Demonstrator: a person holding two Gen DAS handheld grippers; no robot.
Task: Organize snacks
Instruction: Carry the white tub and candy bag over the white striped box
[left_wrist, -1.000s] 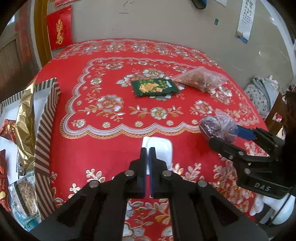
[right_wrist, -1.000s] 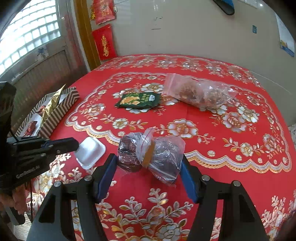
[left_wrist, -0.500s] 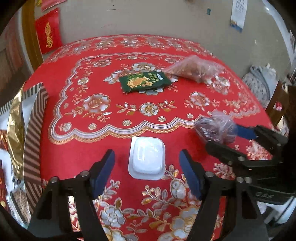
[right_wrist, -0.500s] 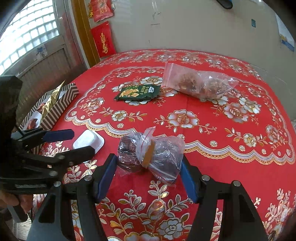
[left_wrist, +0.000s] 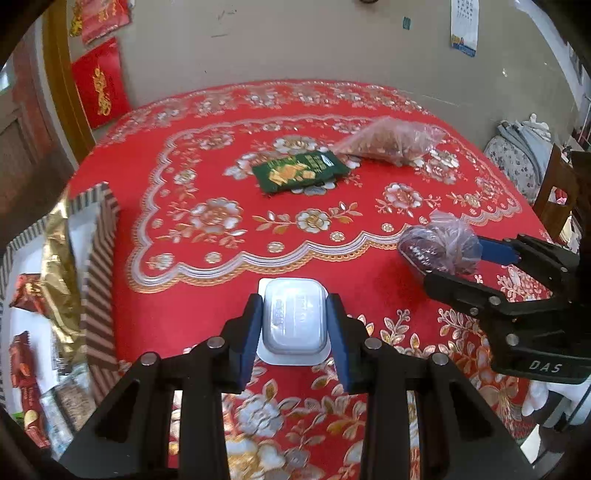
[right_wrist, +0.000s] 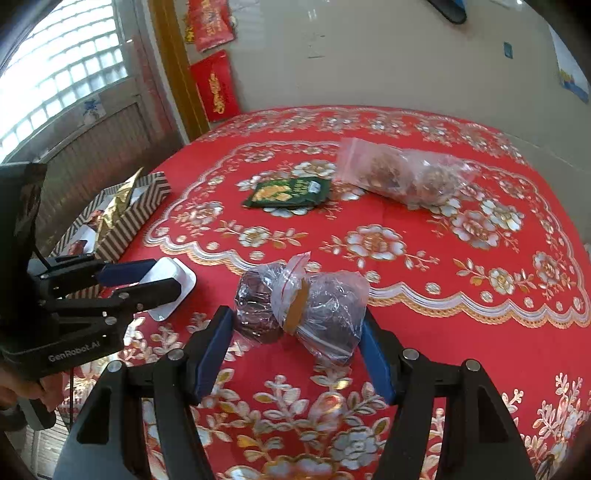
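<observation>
My left gripper (left_wrist: 295, 325) has closed on a white sealed snack cup (left_wrist: 294, 318) lying on the red tablecloth; both blue pads touch its sides. The cup also shows in the right wrist view (right_wrist: 170, 284), between the left gripper's fingers (right_wrist: 140, 275). My right gripper (right_wrist: 297, 343) is shut on a clear bag of dark snacks (right_wrist: 301, 308), pads pressing both ends. In the left wrist view the bag (left_wrist: 439, 245) sits at the right gripper's tips (left_wrist: 476, 258).
A green snack packet (left_wrist: 301, 171) and a clear bag of brown snacks (left_wrist: 391, 142) lie farther back on the table. A striped box (left_wrist: 99, 280) with gold lining and several snacks stands at the left table edge. A wooden chair (left_wrist: 557, 192) stands at right.
My left gripper opened from shut, moved forward and closed around the white cup. My right gripper kept its hold on the bag of dark snacks.
</observation>
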